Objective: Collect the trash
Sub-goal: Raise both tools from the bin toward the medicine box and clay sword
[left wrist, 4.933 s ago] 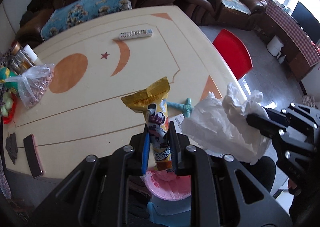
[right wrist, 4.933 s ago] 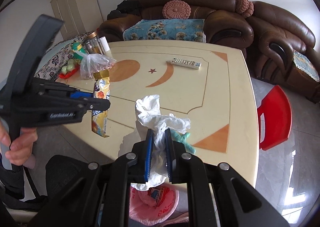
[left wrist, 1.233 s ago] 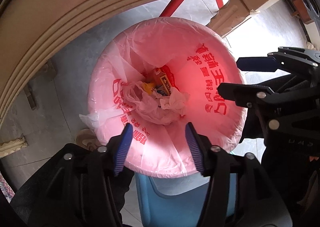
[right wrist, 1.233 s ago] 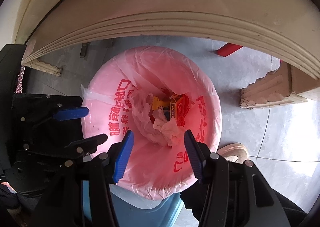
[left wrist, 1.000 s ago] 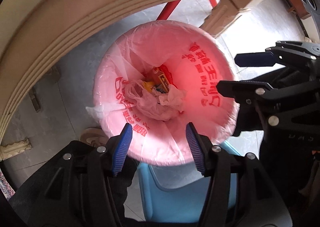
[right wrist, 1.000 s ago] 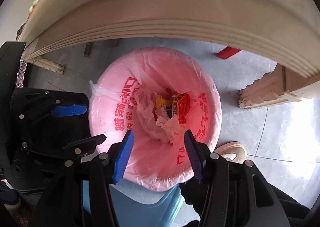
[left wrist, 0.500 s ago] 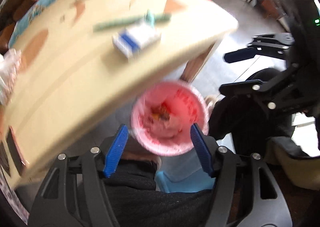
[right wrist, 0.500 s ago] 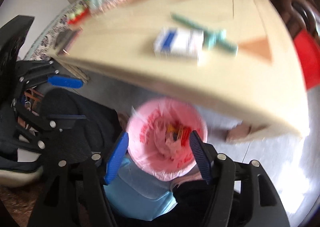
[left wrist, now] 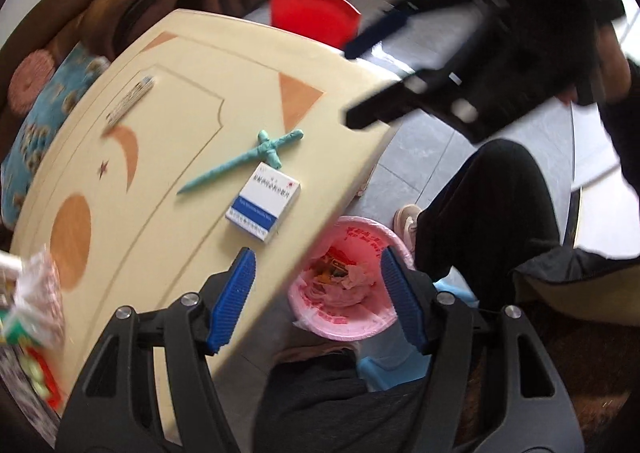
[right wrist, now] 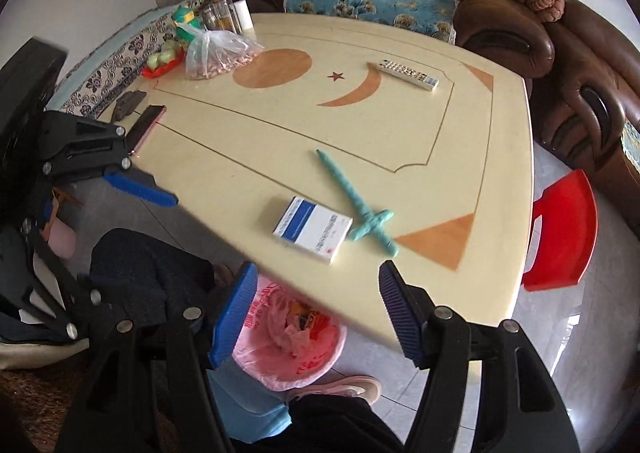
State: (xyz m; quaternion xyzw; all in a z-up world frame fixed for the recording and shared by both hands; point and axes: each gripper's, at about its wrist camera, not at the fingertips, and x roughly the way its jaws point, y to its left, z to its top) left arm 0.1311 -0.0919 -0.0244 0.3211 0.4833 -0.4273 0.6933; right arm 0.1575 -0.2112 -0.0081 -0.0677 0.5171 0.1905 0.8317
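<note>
Between the ribbed blue pads of the right gripper, thin glossy pink plastic film is seen lining the bin, with crumpled paper and shiny wrappers inside. Beyond the pads, the table is finished in smooth cream lacquer with a soft sheen, and a matt white-and-blue cardboard box lies on it. Just past the box, a teal toy sword with a rough, twisted surface is shown. The gripper arms look like matt black plastic with bright metal screws. Far beyond, a sofa of glossy brown leather is visible
</note>
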